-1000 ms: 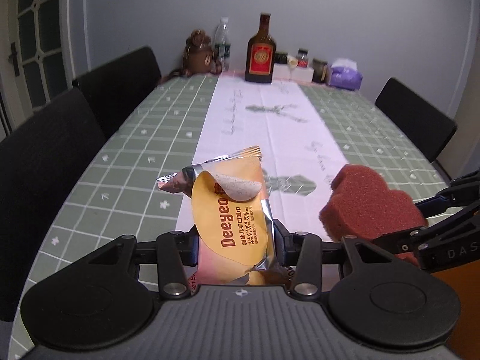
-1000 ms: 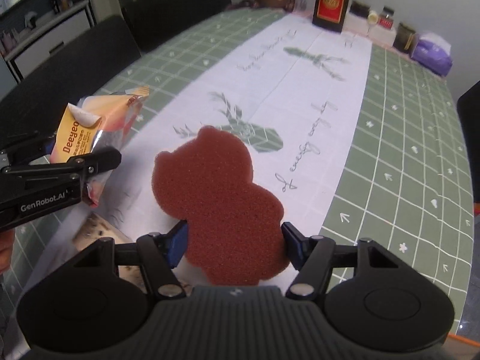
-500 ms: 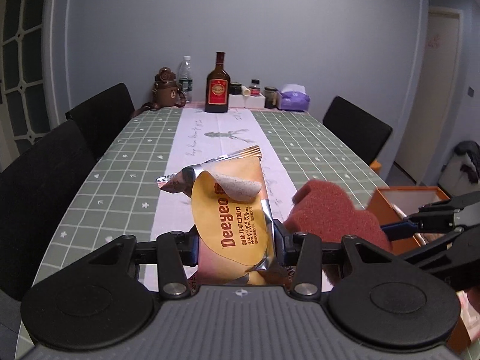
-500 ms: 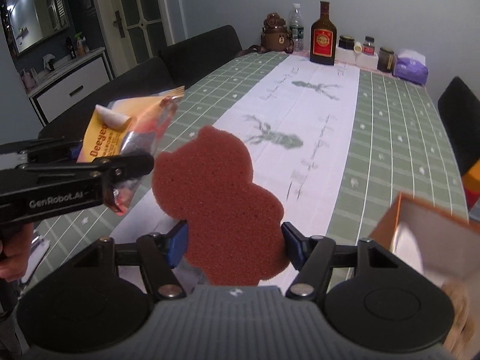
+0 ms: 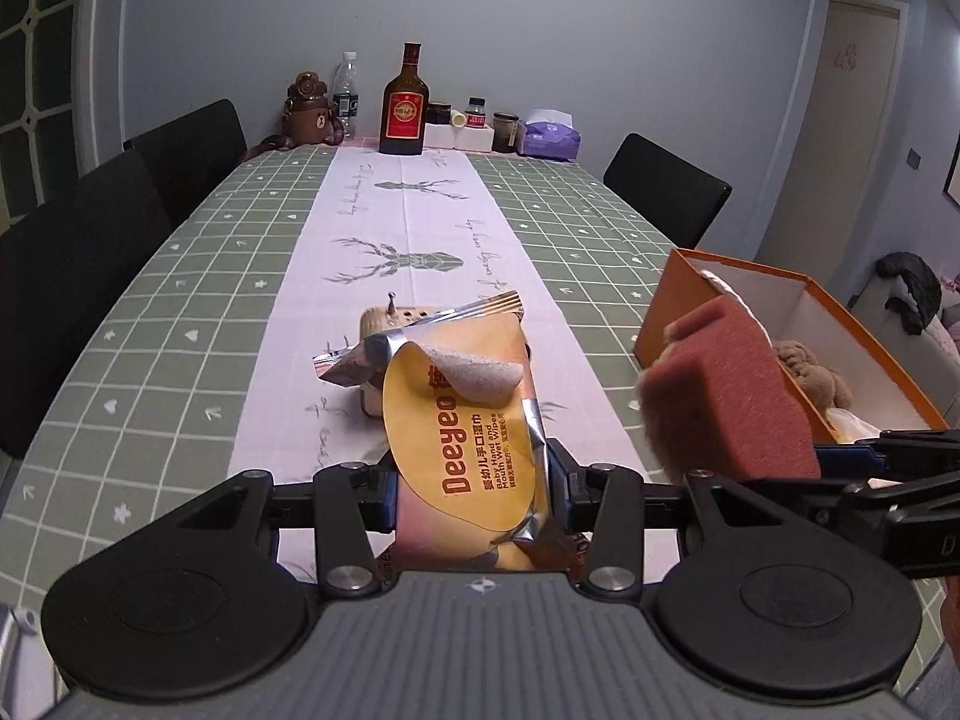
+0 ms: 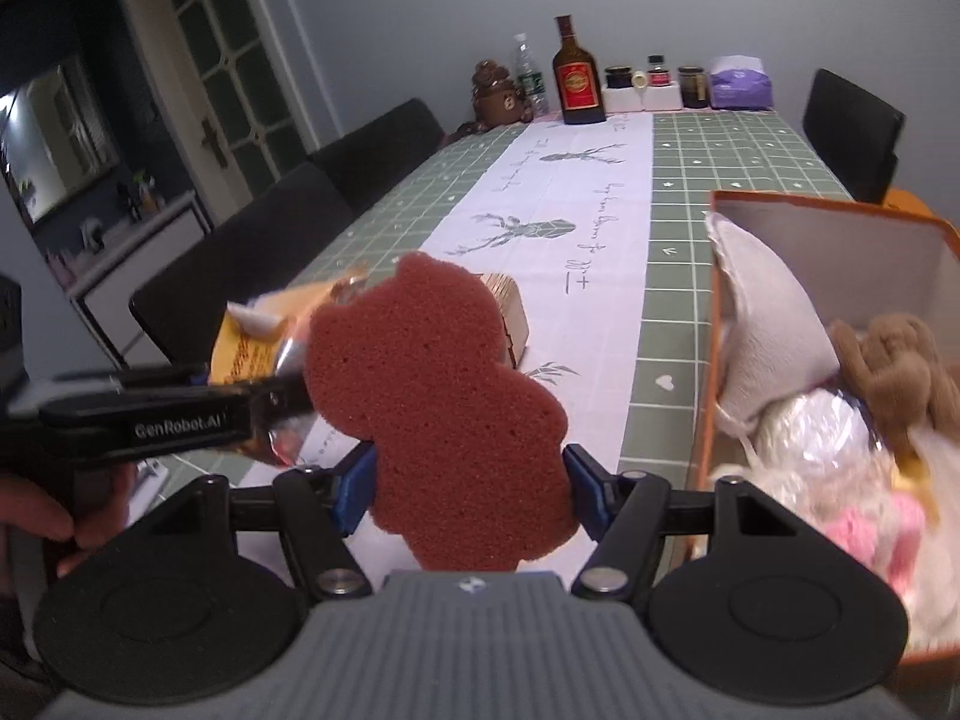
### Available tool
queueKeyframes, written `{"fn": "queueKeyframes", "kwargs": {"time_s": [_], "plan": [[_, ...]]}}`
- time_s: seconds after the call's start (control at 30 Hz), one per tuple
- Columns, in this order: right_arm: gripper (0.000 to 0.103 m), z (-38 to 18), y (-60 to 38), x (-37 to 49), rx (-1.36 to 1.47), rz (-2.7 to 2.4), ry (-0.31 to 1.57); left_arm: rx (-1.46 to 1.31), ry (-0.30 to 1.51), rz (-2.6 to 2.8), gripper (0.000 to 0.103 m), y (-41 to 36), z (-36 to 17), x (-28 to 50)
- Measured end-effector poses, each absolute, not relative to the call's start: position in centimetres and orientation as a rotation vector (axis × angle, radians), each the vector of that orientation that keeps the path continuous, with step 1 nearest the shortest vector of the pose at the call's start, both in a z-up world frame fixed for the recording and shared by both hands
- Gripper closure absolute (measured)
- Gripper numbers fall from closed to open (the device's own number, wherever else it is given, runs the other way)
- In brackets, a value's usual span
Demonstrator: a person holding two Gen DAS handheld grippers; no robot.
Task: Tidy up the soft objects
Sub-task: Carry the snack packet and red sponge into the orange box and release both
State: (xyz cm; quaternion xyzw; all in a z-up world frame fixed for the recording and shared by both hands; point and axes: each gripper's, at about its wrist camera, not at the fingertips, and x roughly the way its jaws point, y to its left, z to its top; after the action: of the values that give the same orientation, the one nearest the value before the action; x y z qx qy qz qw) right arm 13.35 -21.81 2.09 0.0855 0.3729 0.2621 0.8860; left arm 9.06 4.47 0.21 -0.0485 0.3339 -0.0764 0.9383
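My left gripper (image 5: 477,495) is shut on an orange "Deeyeo" wet-wipes pack (image 5: 465,420), held upright above the table's near end. My right gripper (image 6: 468,489) is shut on a brown bear-shaped sponge (image 6: 438,408), held in the air just left of an orange box (image 6: 702,396). The sponge (image 5: 729,402) also shows in the left wrist view, in front of the box (image 5: 666,306). The wipes pack (image 6: 252,348) shows in the right wrist view, left of the sponge. The box holds a pale cloth pouch (image 6: 762,324), a brown plush (image 6: 900,378) and other soft things.
A small wooden box (image 5: 384,324) sits on the white runner behind the wipes pack. Bottles, jars, a bear figure (image 5: 306,108) and a purple tissue pack (image 5: 549,135) stand at the table's far end. Black chairs line both sides.
Both grippers rose and drew back from the table with their loads. The orange box came into view on the right, and the sponge now hangs beside it.
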Motion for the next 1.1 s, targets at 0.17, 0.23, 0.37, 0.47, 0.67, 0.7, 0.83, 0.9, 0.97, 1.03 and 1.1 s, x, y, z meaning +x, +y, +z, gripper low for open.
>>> {"fn": "queueKeyframes", "kwargs": {"time_s": [0.17, 0.23, 0.37, 0.47, 0.67, 0.7, 0.83, 0.9, 0.97, 1.03, 1.1], "plan": [[0.038, 3.4, -24.7, 11.6, 0.245, 0.487, 0.715, -0.117, 0.649, -0.229, 0.052, 2.8, 1.5, 8.0], [0.038, 4.2, -26.1, 11.0, 0.256, 0.456, 0.685, -0.103, 0.623, -0.266, 0.052, 1.3, 2.4, 7.8], [0.038, 5.5, -29.7, 10.7, 0.290, 0.360, 0.637, -0.081, 0.589, -0.357, 0.052, -1.7, 4.1, 8.8], [0.038, 6.1, -32.4, 11.0, 0.312, 0.295, 0.622, -0.051, 0.565, -0.418, 0.052, -4.4, 5.2, 9.8], [0.038, 5.1, -37.0, 12.2, 0.339, 0.141, 0.685, 0.012, 0.618, -0.601, 0.052, -11.0, 4.8, 11.6], [0.038, 4.7, -37.7, 12.4, 0.335, 0.119, 0.706, 0.034, 0.628, -0.622, 0.052, -12.1, 4.5, 11.8], [0.038, 3.3, -39.0, 13.3, 0.315, 0.086, 0.773, 0.136, 0.705, -0.685, 0.052, -15.8, 2.5, 13.5], [0.038, 2.6, -39.3, 13.9, 0.316, 0.083, 0.793, 0.179, 0.745, -0.687, 0.052, -17.0, 1.4, 14.5], [0.037, 1.8, -39.6, 14.5, 0.322, 0.084, 0.818, 0.216, 0.765, -0.680, 0.052, -17.7, 0.5, 14.9], [0.037, 1.1, -39.9, 14.9, 0.313, 0.093, 0.844, 0.253, 0.785, -0.661, 0.052, -18.1, -0.3, 15.2], [0.037, 0.6, -40.1, 15.2, 0.292, 0.104, 0.864, 0.278, 0.799, -0.659, 0.052, -18.2, -0.7, 15.3]]}}
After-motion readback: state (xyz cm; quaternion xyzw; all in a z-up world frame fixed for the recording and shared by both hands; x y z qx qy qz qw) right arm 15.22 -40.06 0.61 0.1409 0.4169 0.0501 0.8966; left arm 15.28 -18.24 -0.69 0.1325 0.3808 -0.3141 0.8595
